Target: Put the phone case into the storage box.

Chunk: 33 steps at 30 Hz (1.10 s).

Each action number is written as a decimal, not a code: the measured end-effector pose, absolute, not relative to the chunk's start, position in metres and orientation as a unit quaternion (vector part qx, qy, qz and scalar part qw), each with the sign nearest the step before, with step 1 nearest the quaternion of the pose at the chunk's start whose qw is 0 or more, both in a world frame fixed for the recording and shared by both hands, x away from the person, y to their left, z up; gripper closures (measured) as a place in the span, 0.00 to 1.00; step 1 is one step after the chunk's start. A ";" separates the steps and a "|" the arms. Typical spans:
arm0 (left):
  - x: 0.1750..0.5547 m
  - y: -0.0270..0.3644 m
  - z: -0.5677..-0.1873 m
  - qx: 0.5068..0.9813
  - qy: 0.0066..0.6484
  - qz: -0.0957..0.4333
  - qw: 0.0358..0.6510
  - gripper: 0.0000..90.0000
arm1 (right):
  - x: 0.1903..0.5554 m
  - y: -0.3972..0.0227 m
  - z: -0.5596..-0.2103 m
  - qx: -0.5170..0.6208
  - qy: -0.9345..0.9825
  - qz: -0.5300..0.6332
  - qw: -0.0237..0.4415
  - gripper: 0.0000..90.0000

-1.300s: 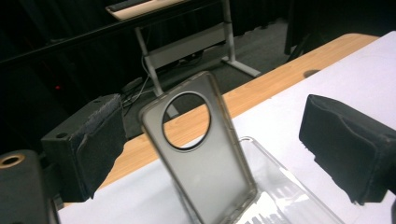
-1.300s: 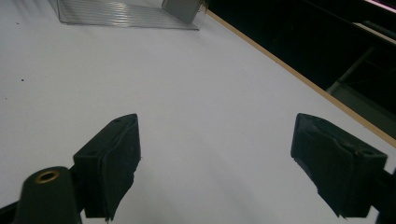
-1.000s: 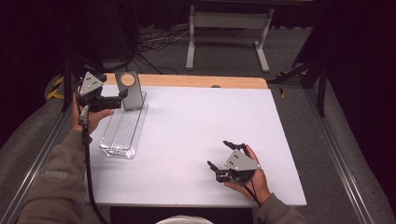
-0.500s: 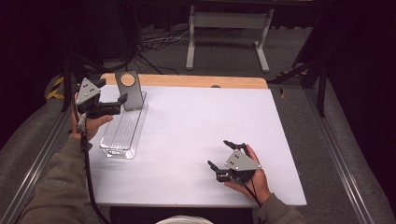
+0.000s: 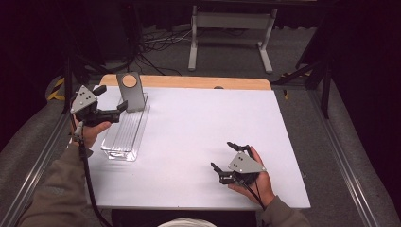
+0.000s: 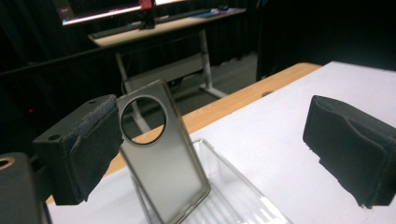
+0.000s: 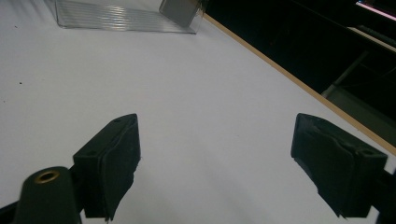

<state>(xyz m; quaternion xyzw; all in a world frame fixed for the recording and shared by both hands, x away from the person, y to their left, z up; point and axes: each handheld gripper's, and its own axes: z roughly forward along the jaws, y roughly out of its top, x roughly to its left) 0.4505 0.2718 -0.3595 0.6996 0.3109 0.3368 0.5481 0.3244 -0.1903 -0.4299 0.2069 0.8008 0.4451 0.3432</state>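
A grey phone case (image 5: 131,91) with a round hole stands upright at the far end of a clear plastic tray (image 5: 124,135) on the left of the white table. My left gripper (image 5: 112,98) hovers just left of the case, open, its jaws pointing at it with nothing between them. In the left gripper view the case (image 6: 163,163) stands close to the left pad (image 6: 88,144), and the tray (image 6: 229,196) lies below. My right gripper (image 5: 223,155) rests open near the front right of the table, holding nothing. In the right gripper view, tray (image 7: 121,18) and case (image 7: 180,10) are far off.
The white table top (image 5: 203,127) has a wooden strip (image 5: 198,82) along its far edge. Behind the table are a desk frame (image 5: 229,28) and cables on the floor. Metal rails run along both sides of the table.
My left gripper has drifted slightly left and toward the near side, staying open beside the case. The right gripper has not moved.
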 end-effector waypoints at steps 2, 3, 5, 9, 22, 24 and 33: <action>0.449 0.271 -0.359 0.697 0.310 0.339 0.550 0.06 | 0.324 -0.191 -0.430 0.207 0.800 0.446 0.344 0.19; 0.446 0.271 -0.358 0.699 0.304 0.339 0.552 0.06 | 0.324 -0.191 -0.429 0.207 0.800 0.447 0.344 0.19; 0.442 0.270 -0.358 0.698 0.301 0.340 0.553 0.05 | 0.324 -0.191 -0.429 0.208 0.799 0.447 0.344 0.19; 0.436 0.271 -0.357 0.693 0.295 0.337 0.565 0.05 | 0.324 -0.191 -0.429 0.206 0.799 0.448 0.344 0.18; 0.418 0.266 -0.356 0.700 0.278 0.338 0.564 0.05 | 0.323 -0.192 -0.426 0.203 0.796 0.451 0.348 0.18; 0.417 0.266 -0.356 0.701 0.275 0.338 0.565 0.05 | 0.323 -0.192 -0.426 0.203 0.796 0.451 0.349 0.18; 0.408 0.265 -0.357 0.699 0.265 0.341 0.569 0.05 | 0.323 -0.196 -0.422 0.207 0.791 0.454 0.354 0.18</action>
